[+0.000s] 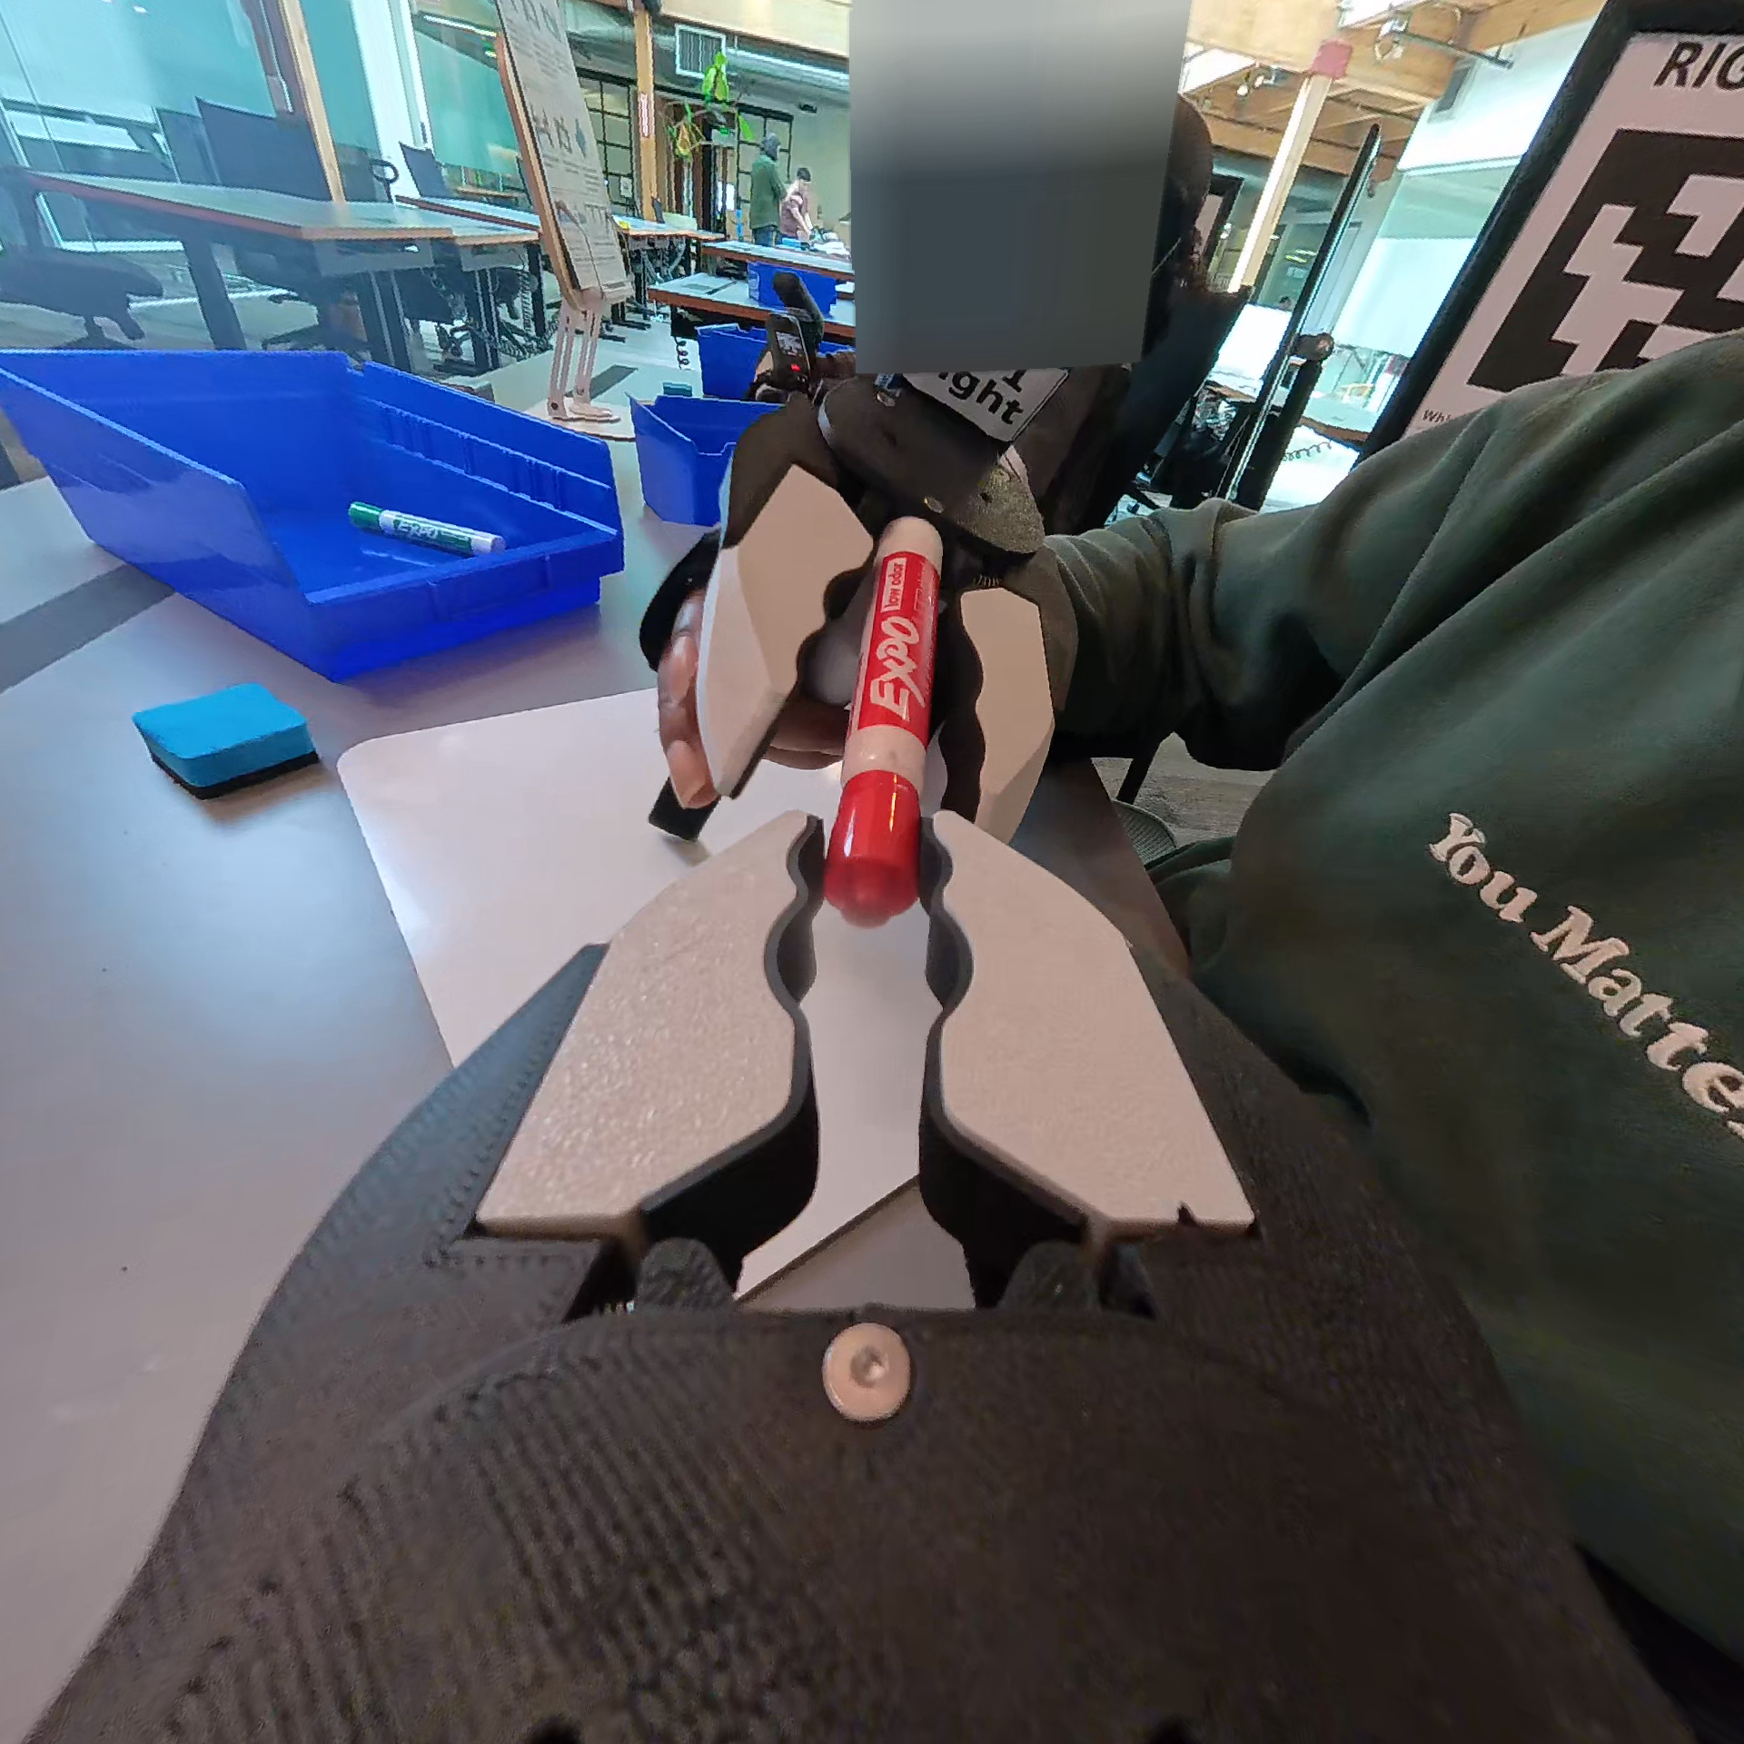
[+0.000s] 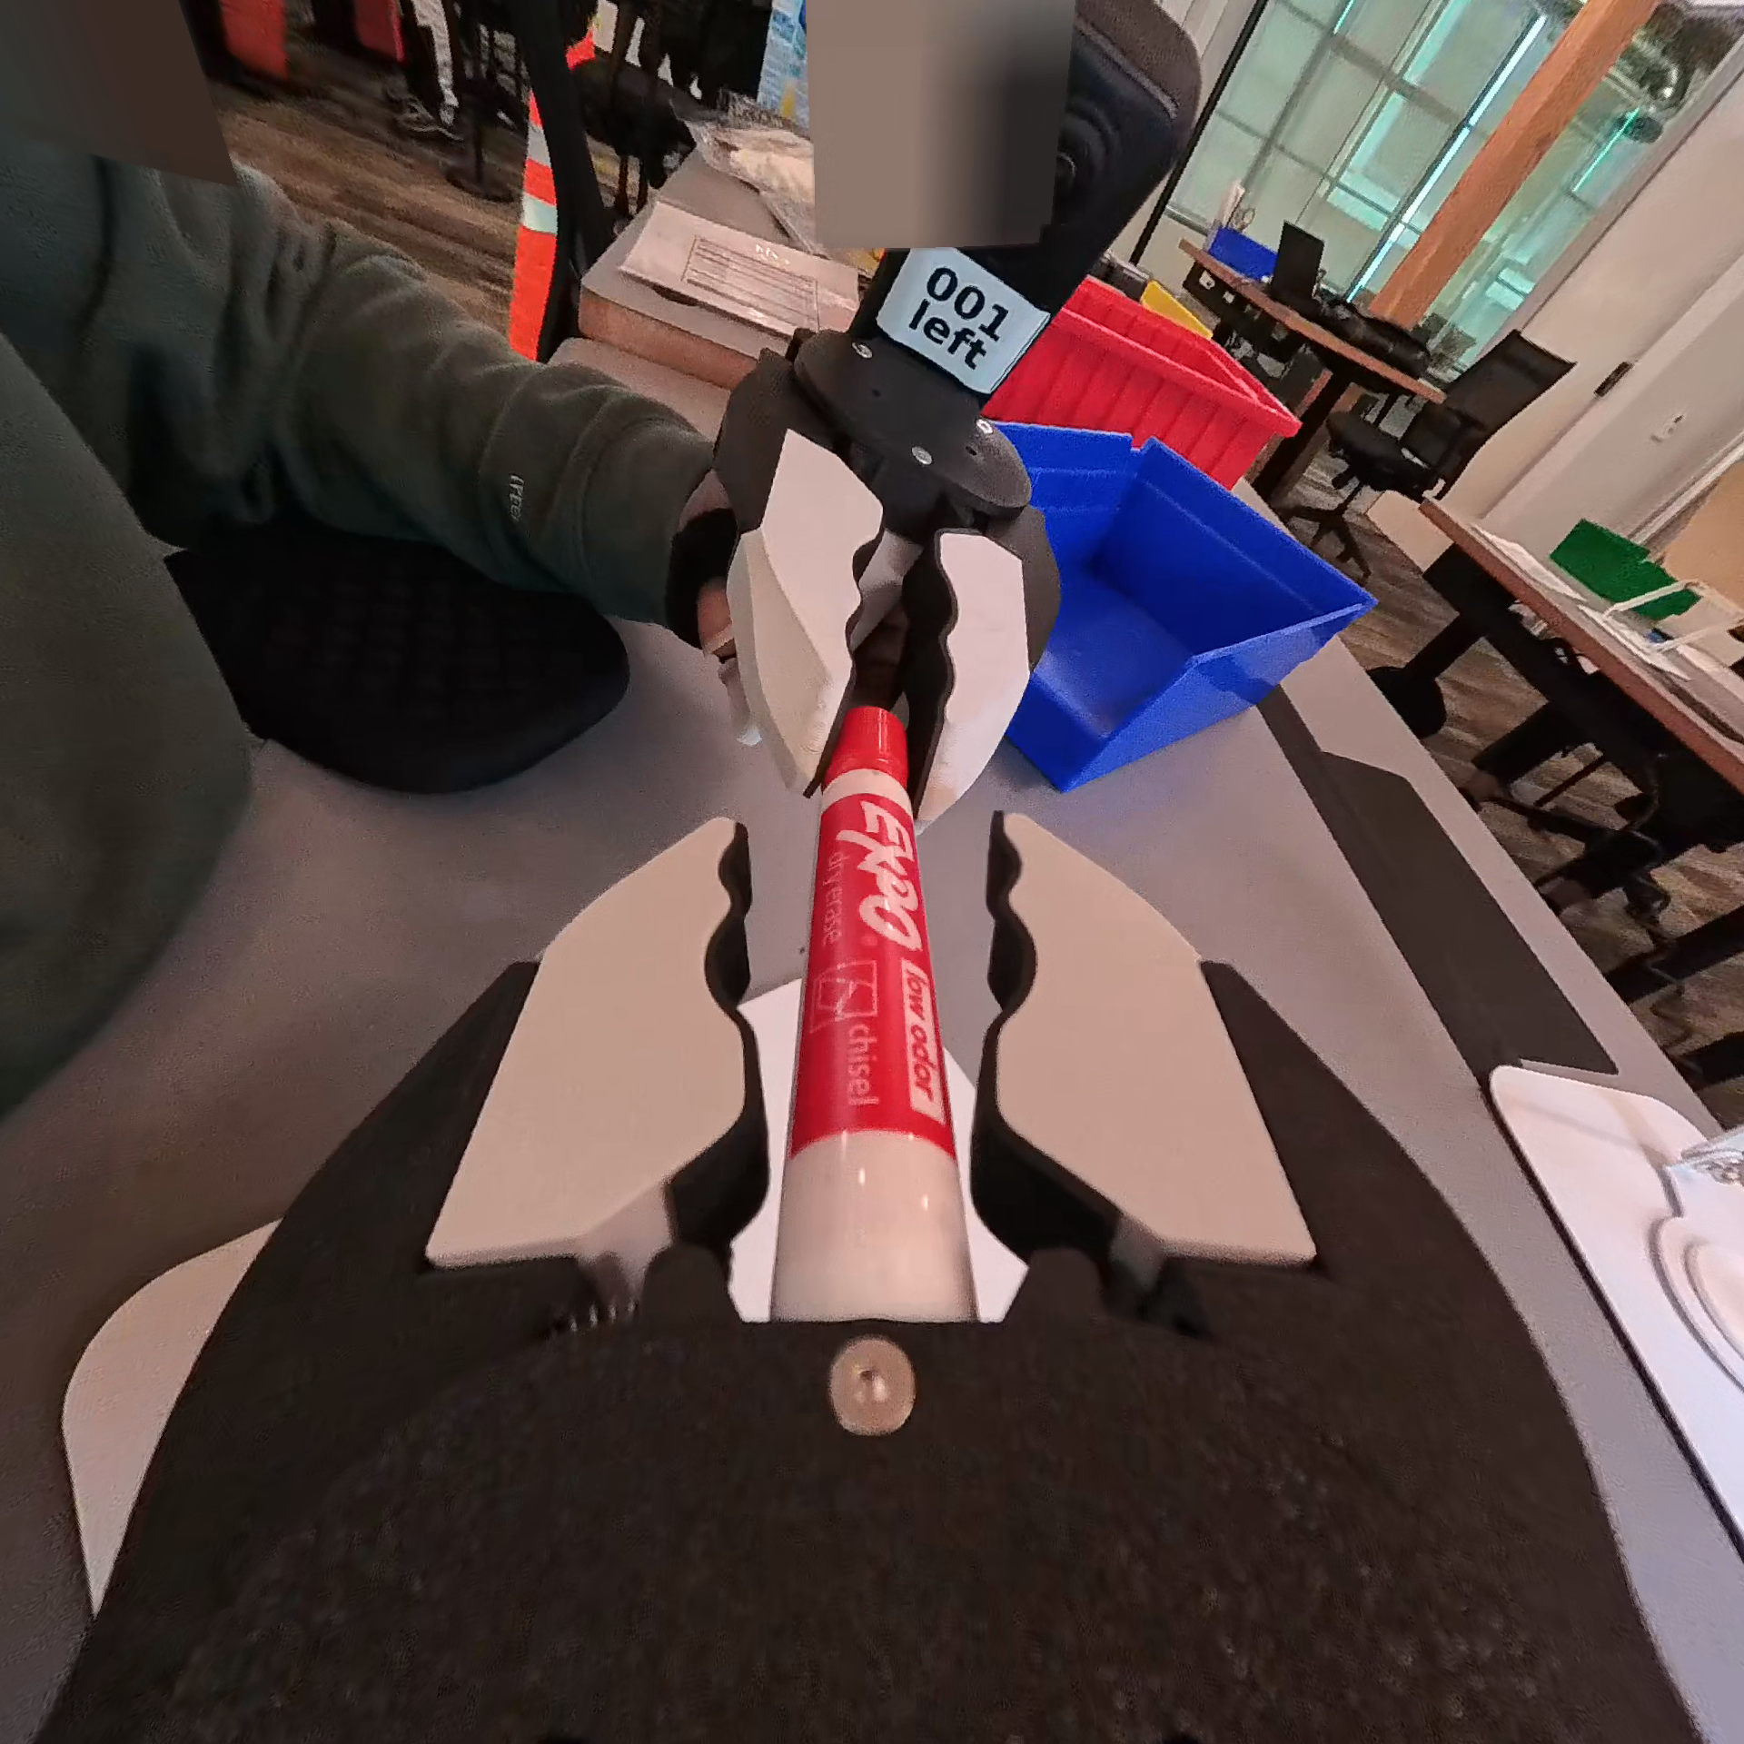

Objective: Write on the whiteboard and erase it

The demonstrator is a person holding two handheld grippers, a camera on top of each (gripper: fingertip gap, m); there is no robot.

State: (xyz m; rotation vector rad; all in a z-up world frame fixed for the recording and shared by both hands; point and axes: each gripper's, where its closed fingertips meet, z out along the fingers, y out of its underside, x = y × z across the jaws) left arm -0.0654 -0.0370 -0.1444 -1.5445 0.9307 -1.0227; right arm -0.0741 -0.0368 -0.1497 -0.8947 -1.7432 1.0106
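The red marker lies along twelve to six between both tools over the whiteboard; left gripper pinches its cap; right gripper stands wide, pads clear of the barrel.

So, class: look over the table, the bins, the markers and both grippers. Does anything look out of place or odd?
Nothing is spilled or damaged. One oddity: the red-capped dry-erase marker hangs between the grippers, its cap pinched by the left gripper, while the right gripper stands open around its barrel.
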